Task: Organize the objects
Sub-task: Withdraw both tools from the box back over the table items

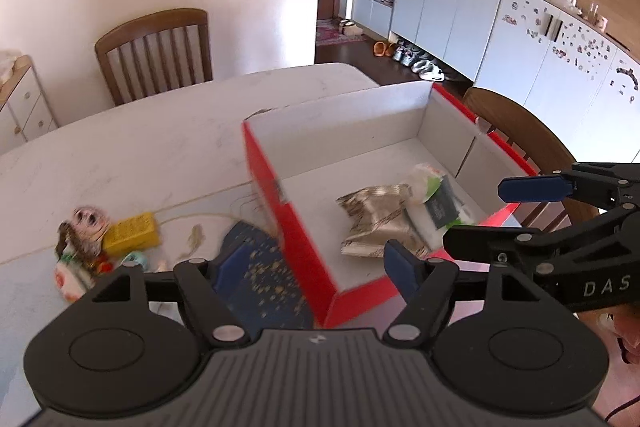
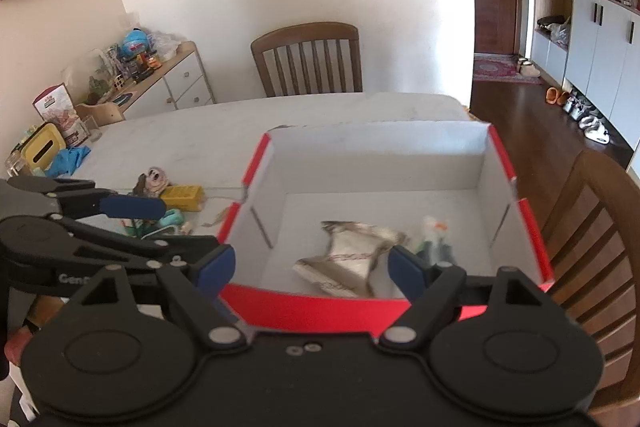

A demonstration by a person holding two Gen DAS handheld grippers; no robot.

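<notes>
With both grippers (image 1: 316,263) (image 2: 312,267) released and empty, I judge the dark blue packet (image 1: 260,267) light, crinkly; I'd pinch its edge.

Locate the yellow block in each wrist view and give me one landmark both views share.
Left wrist: the yellow block lies at left of centre on the table, left of the red box, beside a doll-like toy.
Right wrist: the yellow block lies left of centre, just outside the box's left wall.
Shared landmark: the red box with the silver packet inside.
</notes>
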